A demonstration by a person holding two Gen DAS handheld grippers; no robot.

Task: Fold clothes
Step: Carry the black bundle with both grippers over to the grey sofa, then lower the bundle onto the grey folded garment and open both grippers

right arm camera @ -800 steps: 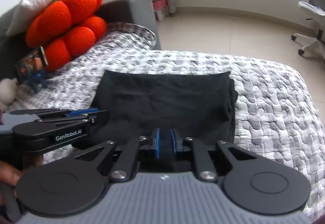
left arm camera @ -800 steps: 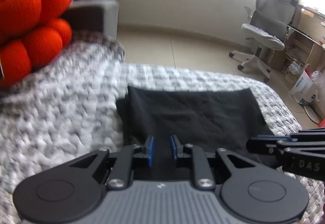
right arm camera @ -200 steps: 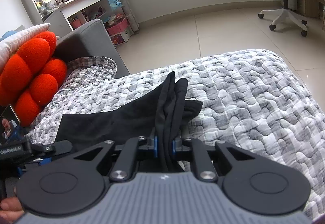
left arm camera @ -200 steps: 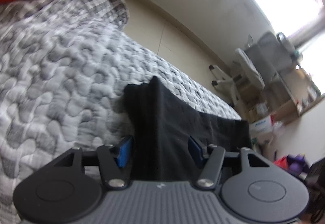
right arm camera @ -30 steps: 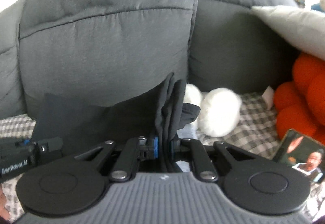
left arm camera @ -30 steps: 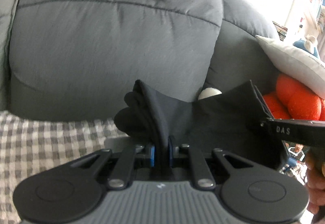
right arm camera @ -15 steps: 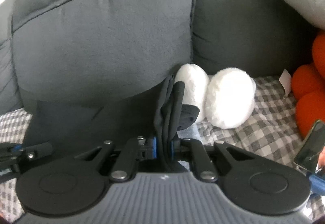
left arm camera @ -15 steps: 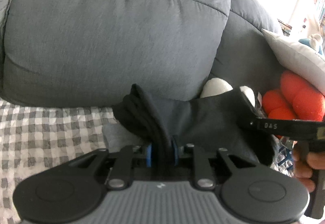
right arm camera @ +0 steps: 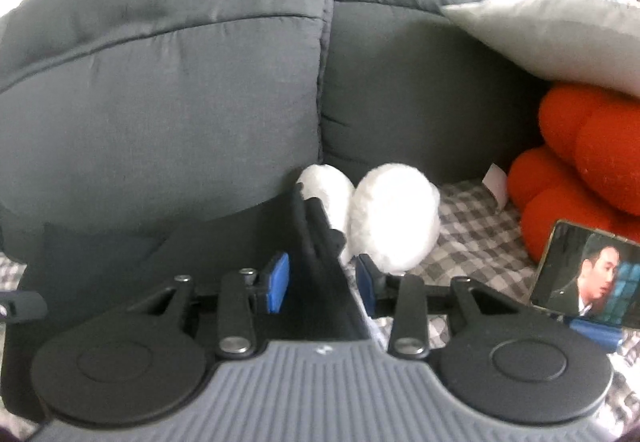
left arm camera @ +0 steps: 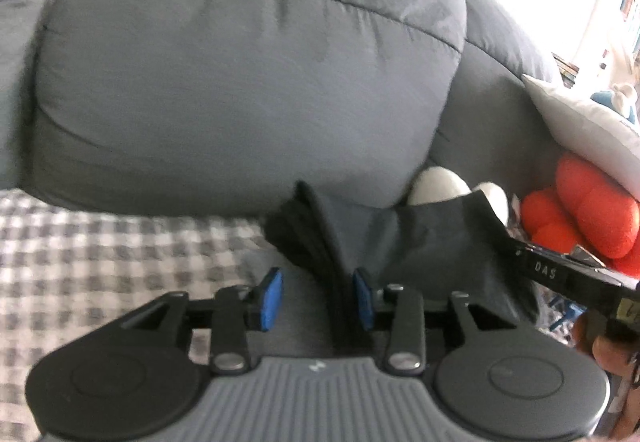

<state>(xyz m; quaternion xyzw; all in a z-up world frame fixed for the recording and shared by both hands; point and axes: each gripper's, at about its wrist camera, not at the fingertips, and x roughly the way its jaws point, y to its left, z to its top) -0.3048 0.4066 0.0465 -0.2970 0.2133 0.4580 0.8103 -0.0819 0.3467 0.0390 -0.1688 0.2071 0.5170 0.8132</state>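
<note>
- Facing a dark grey sofa back cushion from both wrist views; seat covered by a grey-and-white checked blanket.
- Left gripper: blue pads apart, jaws just opened. Folded black garment between them, bunched edge lying against the right-hand pad, clear of the left-hand pad; no clamping visible.
- Right gripper: blue pads apart, jaws likewise just opened. Bunched edge of the same garment standing between the pads, a gap visible on each side; not pinched.
- Garment position: spread between the two grippers, low at the foot of the back cushion, over the checked blanket.
- White plush object just behind the garment's right end, against the cushion base.
- Orange knotted cushion at far right, beneath a pale grey pillow.
- Phone with lit screen near the right gripper, on the blanket side; support not discernible.
- Right gripper body also visible at the right edge of the left wrist view, with part of a hand on it.
</note>
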